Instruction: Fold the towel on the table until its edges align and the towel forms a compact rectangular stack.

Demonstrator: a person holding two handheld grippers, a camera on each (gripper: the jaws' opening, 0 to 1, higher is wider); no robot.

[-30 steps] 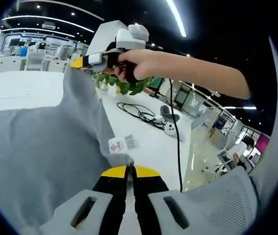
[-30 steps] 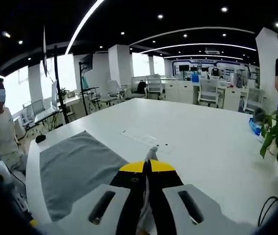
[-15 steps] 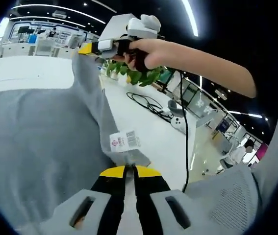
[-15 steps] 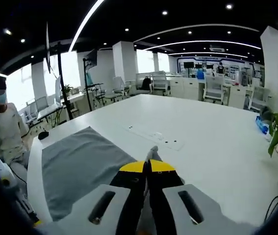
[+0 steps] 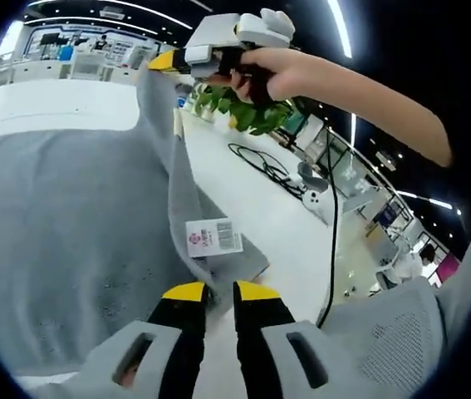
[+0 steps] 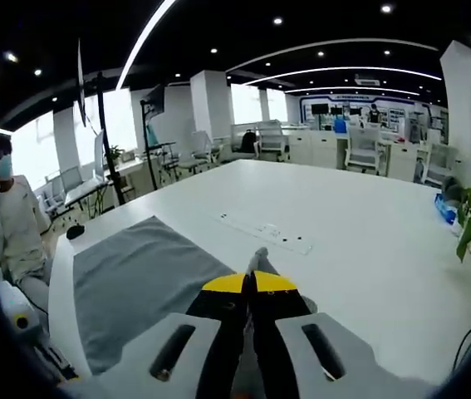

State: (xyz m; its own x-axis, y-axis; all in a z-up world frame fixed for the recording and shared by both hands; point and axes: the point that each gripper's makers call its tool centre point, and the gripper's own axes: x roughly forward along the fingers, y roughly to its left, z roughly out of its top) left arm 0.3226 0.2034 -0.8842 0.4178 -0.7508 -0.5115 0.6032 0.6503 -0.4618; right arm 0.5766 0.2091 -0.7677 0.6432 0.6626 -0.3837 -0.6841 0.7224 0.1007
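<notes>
A grey towel [image 5: 61,208] lies spread on the white table [image 5: 252,208], with its near corner and white label [image 5: 213,238] resting just ahead of my left gripper [image 5: 220,291]. That gripper's jaws stand apart, open, with nothing clamped between them. My right gripper [image 5: 164,60], held by a hand, is raised at the top of the left gripper view and shut on another towel corner, so a grey edge rises up to it. In the right gripper view, my right gripper [image 6: 250,283] pinches a small peak of towel [image 6: 135,274], and the rest lies flat to the left.
A green plant [image 5: 252,112], a black cable [image 5: 260,166] and a white device [image 5: 314,198] sit on the table beyond the towel. A grey mesh chair back [image 5: 401,332] is at the lower right. A seated person [image 6: 11,233] is by the table's left end. A white strip [image 6: 264,233] lies mid-table.
My left gripper's jaws have parted and let go of the labelled towel corner, which now lies on the table. My right gripper still holds its corner raised.
</notes>
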